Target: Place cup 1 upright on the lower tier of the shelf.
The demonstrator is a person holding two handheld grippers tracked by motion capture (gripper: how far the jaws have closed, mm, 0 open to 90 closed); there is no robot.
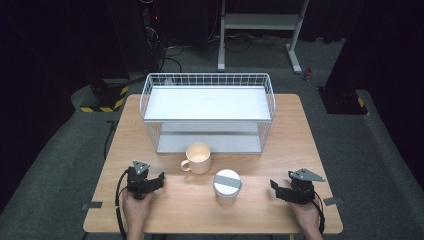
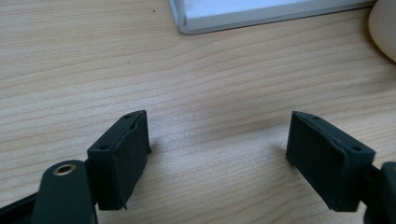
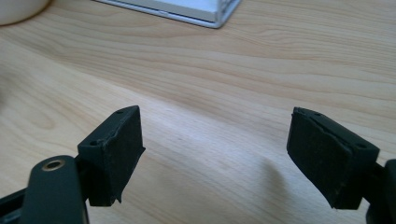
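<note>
Mug [image 1: 198,157] and lidded paper cup [image 1: 227,186] upright mid-worktop [image 1: 280,210], untouched, before wire shelf rack [image 1: 207,112]. Left tool [image 1: 161,178] beside mug, right tool [image 1: 273,185] near cup: both spread wide, empty. Nothing gripped yet; all handling apparently ahead.

Left gripper [image 1: 159,179] in left hand [image 1: 136,206], low, jaws apart, nothing between pads [image 2: 122,158]. Right gripper [image 1: 274,186] in right hand [image 1: 306,215], low, jaws apart, empty. Both forearms enter from near edge, grippers well apart.
</note>
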